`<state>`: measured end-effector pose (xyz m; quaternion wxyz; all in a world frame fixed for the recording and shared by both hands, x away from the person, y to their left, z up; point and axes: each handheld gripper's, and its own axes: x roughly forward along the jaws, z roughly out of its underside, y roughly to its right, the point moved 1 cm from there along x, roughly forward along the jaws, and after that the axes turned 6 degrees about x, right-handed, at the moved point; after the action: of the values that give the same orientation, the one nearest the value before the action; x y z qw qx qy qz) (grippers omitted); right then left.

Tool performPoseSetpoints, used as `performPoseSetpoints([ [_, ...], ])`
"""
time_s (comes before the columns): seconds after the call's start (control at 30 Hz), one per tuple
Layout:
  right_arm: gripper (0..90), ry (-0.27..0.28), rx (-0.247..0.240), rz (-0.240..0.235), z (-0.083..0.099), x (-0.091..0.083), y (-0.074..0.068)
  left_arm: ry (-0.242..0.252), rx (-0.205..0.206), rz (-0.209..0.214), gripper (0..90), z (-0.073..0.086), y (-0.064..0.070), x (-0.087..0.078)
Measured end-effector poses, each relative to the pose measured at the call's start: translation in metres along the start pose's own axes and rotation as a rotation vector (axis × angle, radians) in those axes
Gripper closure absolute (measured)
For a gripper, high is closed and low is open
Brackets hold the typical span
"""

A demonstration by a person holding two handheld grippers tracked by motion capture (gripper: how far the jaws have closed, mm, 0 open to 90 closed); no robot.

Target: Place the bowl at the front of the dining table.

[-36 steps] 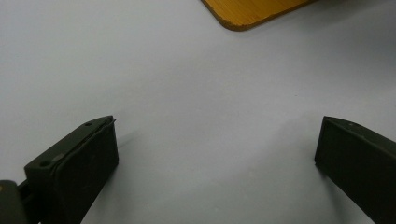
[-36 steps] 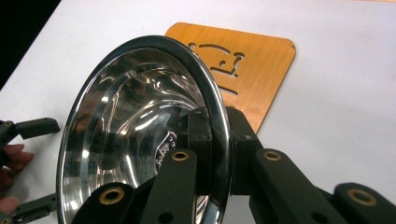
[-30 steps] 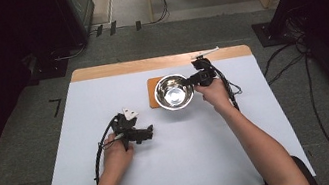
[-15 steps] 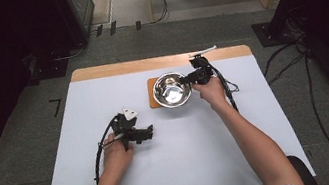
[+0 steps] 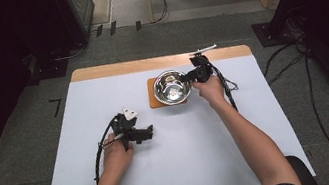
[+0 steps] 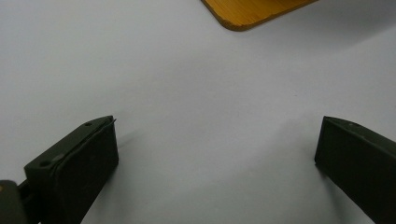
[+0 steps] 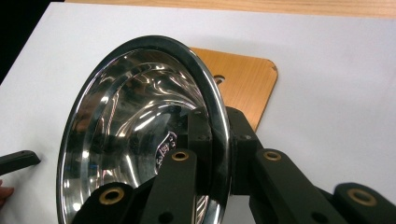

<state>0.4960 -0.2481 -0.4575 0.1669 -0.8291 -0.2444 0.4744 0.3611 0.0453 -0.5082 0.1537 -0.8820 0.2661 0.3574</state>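
High view: my right gripper [image 5: 195, 73] sits right of centre in the upper half of the frame, clamped on the right rim of the steel bowl [image 5: 170, 87]. The bowl stands over the wooden board [image 5: 154, 99], near the far edge of the white table [image 5: 200, 137]. Compared with one second ago, the bowl and my right hand [image 5: 210, 90] have shifted slightly toward the upper right of the frame. I judge the bowl to be mid-transfer, lifted or dragged by its rim, not yet set down. My left gripper [image 5: 145, 132] lies left of centre on the table, well apart from the bowl, in the same place as a second ago.

Left gripper view: my two jaws stand wide apart at the lower left and lower right of the frame, with nothing between them but bare table. A corner of the wooden board [image 6: 247, 11] shows at the top edge.

Right gripper view: my jaws are closed on the bowl rim [image 7: 219, 121], one inside, one outside. The bowl [image 7: 135, 140] appears tilted in this frame, with the board [image 7: 243, 79] behind it. A small stamped mark [image 7: 166, 148] lies on the bowl's inner wall; its lettering is too small to read.
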Motion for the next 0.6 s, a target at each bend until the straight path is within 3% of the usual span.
performPoseSetpoints([
  [0.6,83.4,0.000,0.008,0.030,-0.011,0.012,-0.002,0.000,0.000,0.000,0.0,0.000,0.000,0.000],
])
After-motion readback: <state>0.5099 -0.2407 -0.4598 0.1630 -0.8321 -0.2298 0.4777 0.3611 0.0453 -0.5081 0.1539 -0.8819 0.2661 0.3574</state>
